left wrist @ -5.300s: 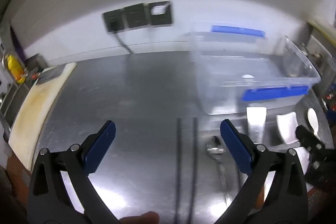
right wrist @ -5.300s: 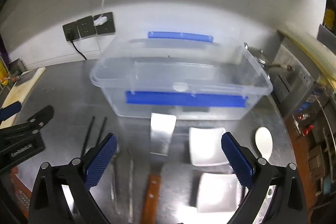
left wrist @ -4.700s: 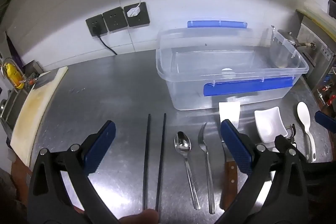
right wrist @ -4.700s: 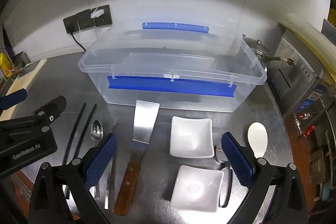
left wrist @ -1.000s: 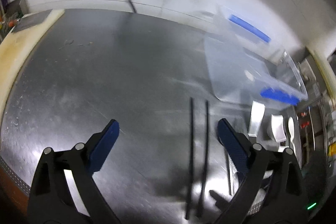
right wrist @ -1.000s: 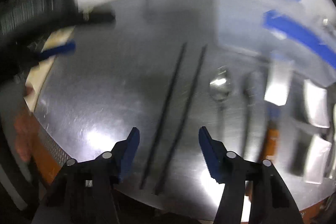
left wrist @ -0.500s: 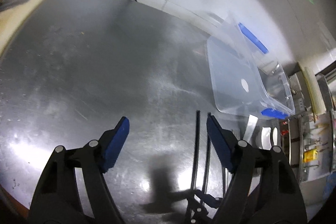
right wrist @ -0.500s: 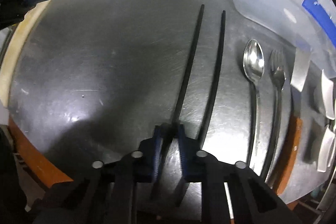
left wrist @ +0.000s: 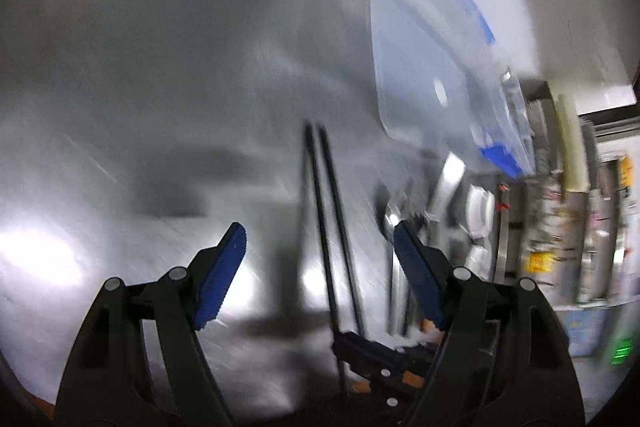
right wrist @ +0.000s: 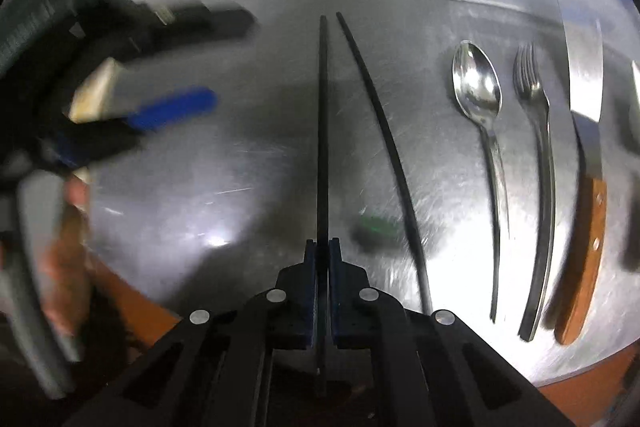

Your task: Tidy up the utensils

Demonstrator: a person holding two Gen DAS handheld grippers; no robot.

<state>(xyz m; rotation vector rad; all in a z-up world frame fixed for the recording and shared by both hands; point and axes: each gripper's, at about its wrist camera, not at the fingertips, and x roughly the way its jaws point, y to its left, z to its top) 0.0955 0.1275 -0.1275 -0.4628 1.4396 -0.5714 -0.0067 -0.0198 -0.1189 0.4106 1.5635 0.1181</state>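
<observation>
Two black chopsticks lie side by side on the steel table [right wrist: 200, 167]. My right gripper [right wrist: 322, 247] is closing, and its pads press on the near end of the left chopstick [right wrist: 322, 107]. The right chopstick [right wrist: 384, 131] lies loose beside it. In the left wrist view both chopsticks [left wrist: 320, 195] run up between the fingers of my left gripper [left wrist: 318, 231], which stands open above them and holds nothing. The right gripper [left wrist: 340, 341] shows low in that view. The left gripper's blue pad [right wrist: 172, 111] is a blur at the left of the right wrist view.
To the right of the chopsticks lie a spoon [right wrist: 478, 87], a fork [right wrist: 534, 95] and a wood-handled spatula [right wrist: 584, 75]. A clear bin with blue handles [left wrist: 420, 67] stands behind them, with white dishes [left wrist: 478, 207] further right. The table's front edge [right wrist: 132, 303] is close below the grippers.
My right gripper came down over the chopsticks and closed its jaws on the left one. My left gripper sank and tipped down towards the chopsticks, with its jaws a little narrower.
</observation>
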